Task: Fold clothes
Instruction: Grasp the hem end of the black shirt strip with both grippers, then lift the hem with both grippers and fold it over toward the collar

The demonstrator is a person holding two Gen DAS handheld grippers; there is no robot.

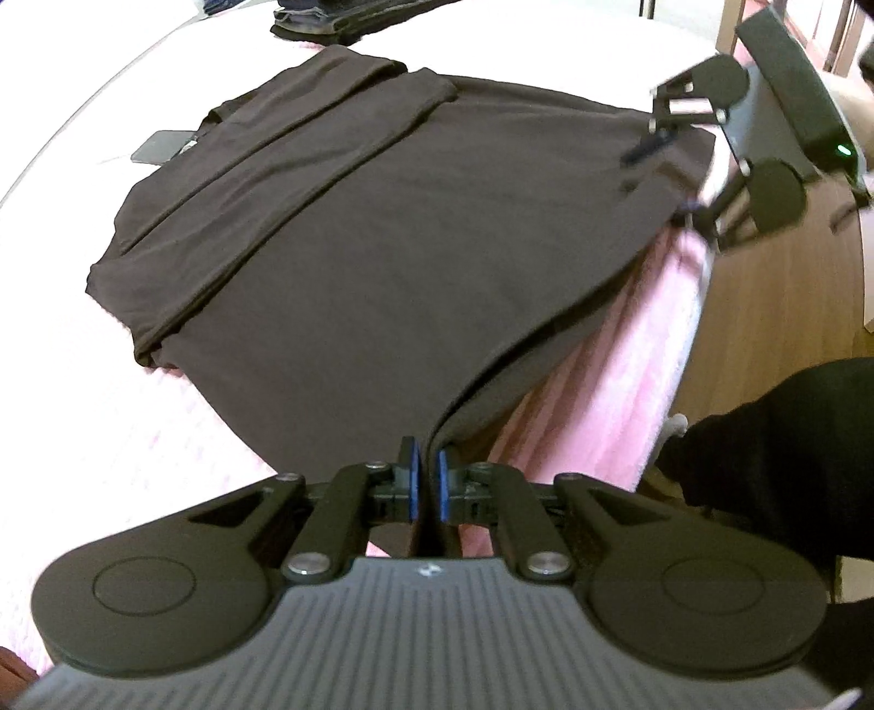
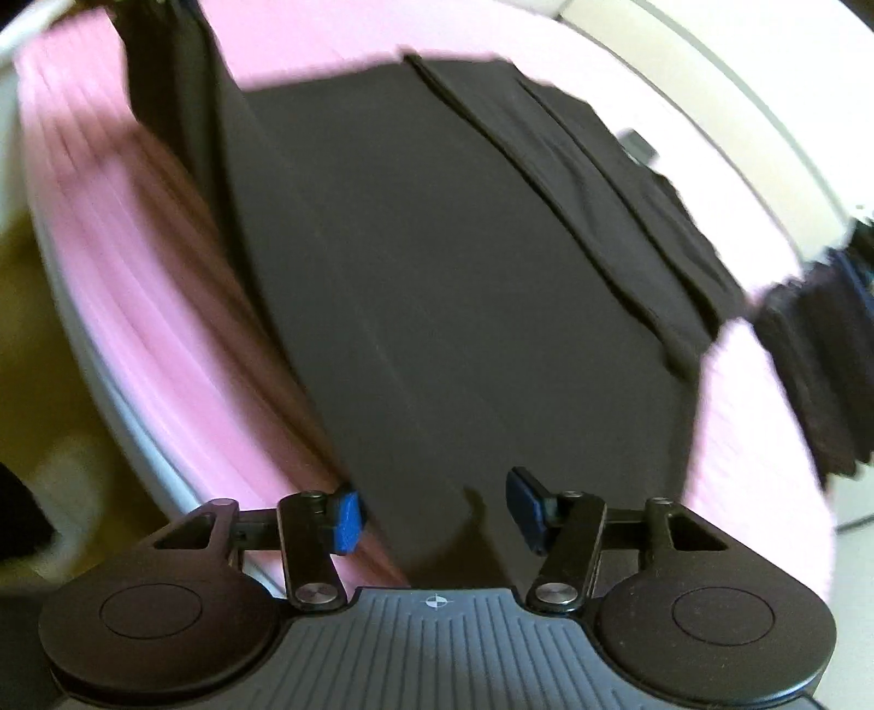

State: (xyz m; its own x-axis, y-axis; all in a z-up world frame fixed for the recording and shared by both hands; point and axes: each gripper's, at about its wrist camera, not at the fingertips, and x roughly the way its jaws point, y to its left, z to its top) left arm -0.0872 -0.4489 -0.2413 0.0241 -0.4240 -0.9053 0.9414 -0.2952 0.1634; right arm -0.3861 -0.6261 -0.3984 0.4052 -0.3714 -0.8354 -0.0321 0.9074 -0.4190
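Note:
A dark brown garment lies flat on a pink bed cover, its sleeves folded in along the far side. My left gripper is shut on the near corner of the hem, which is lifted off the bed. In the left wrist view my right gripper sits at the other hem corner by the bed's edge. The right wrist view, which is blurred, shows my right gripper with its blue pads apart. The garment runs between them, and neither pad presses on it.
A stack of dark folded clothes lies at the far end of the bed and shows as folded clothes in the right wrist view. A flat grey object pokes out from under the collar end. Wooden floor and a person's dark sleeve lie beyond the bed's edge.

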